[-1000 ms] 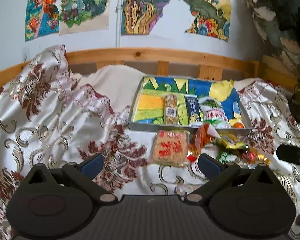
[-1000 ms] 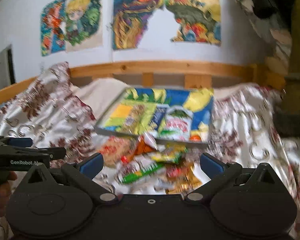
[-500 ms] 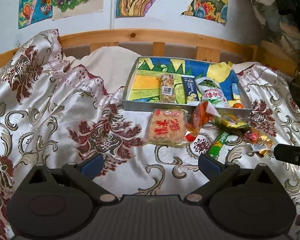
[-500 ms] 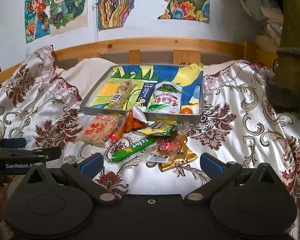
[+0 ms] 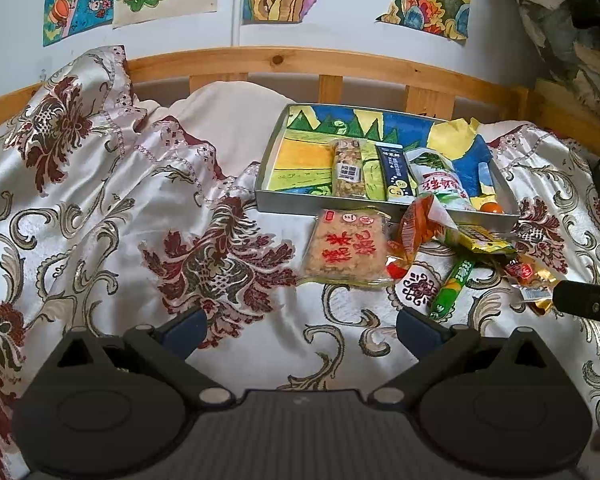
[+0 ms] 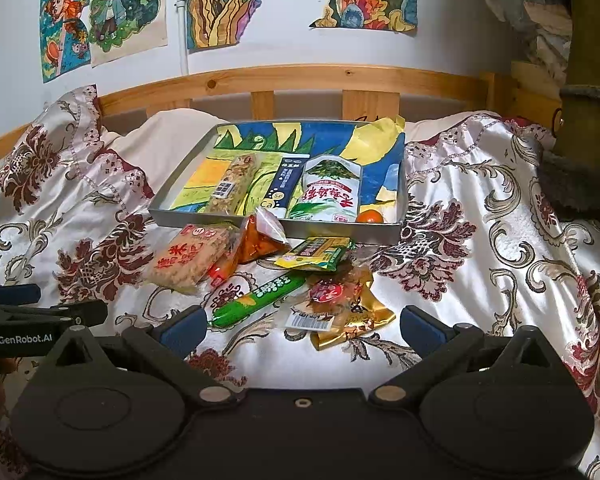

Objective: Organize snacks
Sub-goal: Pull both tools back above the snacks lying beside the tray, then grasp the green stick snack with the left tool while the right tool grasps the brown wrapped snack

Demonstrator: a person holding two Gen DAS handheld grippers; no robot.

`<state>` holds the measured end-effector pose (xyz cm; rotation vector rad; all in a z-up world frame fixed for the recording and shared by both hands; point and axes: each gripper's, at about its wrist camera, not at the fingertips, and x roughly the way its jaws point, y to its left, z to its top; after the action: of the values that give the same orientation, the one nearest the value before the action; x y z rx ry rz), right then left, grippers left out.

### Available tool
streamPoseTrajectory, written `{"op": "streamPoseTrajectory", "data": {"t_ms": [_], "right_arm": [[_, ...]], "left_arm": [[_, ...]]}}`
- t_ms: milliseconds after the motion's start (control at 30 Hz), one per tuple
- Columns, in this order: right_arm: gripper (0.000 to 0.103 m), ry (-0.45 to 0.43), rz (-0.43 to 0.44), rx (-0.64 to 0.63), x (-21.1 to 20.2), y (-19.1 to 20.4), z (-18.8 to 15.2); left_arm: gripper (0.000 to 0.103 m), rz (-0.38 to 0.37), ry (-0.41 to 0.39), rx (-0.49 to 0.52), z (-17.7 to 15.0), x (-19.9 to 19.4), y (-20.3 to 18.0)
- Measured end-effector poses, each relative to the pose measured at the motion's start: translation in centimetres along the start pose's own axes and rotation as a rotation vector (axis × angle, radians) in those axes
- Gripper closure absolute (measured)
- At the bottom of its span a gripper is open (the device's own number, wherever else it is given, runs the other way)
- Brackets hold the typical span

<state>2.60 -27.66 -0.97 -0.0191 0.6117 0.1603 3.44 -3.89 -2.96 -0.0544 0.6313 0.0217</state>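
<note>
A grey tray (image 5: 284,204) (image 6: 260,227) with a colourful lining lies on the bed and holds a nut bar (image 6: 232,184), a dark blue packet (image 6: 286,186), a white-green bag (image 6: 332,194) and a small orange (image 6: 370,217). Loose snacks lie in front of it: a rice cracker pack (image 5: 346,252) (image 6: 188,260), an orange bag (image 6: 260,240), a yellow-green packet (image 6: 316,254), a green sausage stick (image 6: 260,296) (image 5: 454,284) and a gold-wrapped snack (image 6: 340,308). My left gripper (image 5: 300,328) is open and empty, just short of the cracker pack. My right gripper (image 6: 302,324) is open and empty, with the gold snack and the sausage's near end between its fingertips.
The bed has a rumpled floral satin cover (image 5: 100,220). A wooden headboard rail (image 6: 300,76) and a wall with posters stand behind the tray. A pillow (image 5: 228,120) lies at the back left. Dark fabric (image 6: 580,140) hangs at the right.
Both grippers have moved forward and tilted down toward the loose snacks, which look nearer and lower in both views. Nothing was grasped; the snacks have not moved.
</note>
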Motion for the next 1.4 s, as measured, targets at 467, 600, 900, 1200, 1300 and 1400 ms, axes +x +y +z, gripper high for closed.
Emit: {"op": "streamPoseTrajectory", "data": {"t_ms": [467, 600, 900, 1200, 1300, 1400], "right_arm": [[0.001, -0.029, -0.005, -0.020, 1.9, -1.6, 0.2], [0.001, -0.046, -0.034, -0.064, 2.8, -2.5, 0.6], [0.001, -0.025, -0.027, -0.134, 5.0, -4.3, 1.2], [0.004, -0.014, 0.070, -0.186, 6.5, -4.5, 1.8], [0.008, -0.004, 0.085, -0.184, 7.0, -4.8, 2.2], [0.014, 0.016, 0.111, -0.171, 7.5, -5.1, 2.5]], "left_arm": [[0.000, -0.031, 0.013, 0.045, -0.3, 1.1, -1.3], [0.000, -0.053, 0.015, 0.043, -0.1, 2.0, -1.7], [0.000, -0.141, 0.022, 0.172, 1.1, 4.8, -4.2], [0.000, -0.247, 0.053, 0.347, 1.1, 7.0, -7.6], [0.000, -0.282, 0.051, 0.393, 1.2, 7.5, -8.2], [0.001, -0.334, 0.059, 0.424, 1.4, 7.9, -8.6]]}}
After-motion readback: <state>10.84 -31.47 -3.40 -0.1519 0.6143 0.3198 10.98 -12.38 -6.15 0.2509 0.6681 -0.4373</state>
